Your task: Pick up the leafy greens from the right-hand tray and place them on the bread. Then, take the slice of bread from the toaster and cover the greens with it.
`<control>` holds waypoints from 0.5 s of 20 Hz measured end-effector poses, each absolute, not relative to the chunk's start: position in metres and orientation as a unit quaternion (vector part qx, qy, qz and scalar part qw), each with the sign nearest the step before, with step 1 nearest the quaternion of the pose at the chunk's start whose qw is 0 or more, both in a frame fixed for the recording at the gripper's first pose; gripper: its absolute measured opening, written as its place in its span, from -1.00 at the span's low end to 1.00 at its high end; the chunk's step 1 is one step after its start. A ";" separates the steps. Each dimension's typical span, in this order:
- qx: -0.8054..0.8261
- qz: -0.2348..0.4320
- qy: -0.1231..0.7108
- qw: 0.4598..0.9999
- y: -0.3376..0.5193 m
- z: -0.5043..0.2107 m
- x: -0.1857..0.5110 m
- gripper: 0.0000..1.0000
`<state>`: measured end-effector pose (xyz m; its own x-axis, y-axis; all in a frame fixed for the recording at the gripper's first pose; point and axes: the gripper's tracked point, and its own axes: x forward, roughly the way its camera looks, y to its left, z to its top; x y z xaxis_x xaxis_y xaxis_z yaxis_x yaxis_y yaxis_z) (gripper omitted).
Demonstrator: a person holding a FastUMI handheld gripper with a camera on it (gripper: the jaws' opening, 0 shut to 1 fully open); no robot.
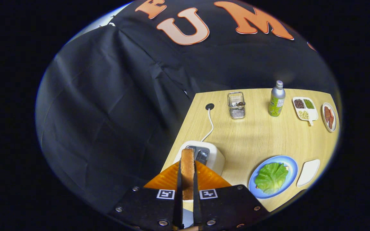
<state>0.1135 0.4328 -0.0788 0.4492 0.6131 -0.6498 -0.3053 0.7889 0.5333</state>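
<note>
A staged kitchen corner inside a recording booth; black cloth [114,96] hangs as the wall behind a pale wooden table [259,138]; a white toaster [209,154] sits near, its cord [210,123] running to a hole in the tabletop; farther off stand a wire rack [236,105], a bottle [277,99] and a divided dish of beans [304,108]; a blue plate [289,163] holds lettuce [271,177].
</note>
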 end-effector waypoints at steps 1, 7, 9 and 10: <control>0.177 0.277 0.444 0.834 0.425 -0.081 0.110 -0.73; 0.190 0.288 0.433 0.833 0.374 -0.098 0.095 -0.73; 0.191 0.290 0.424 0.836 0.360 -0.101 0.093 -0.73; 0.192 0.292 0.421 0.837 0.353 -0.102 0.092 -0.73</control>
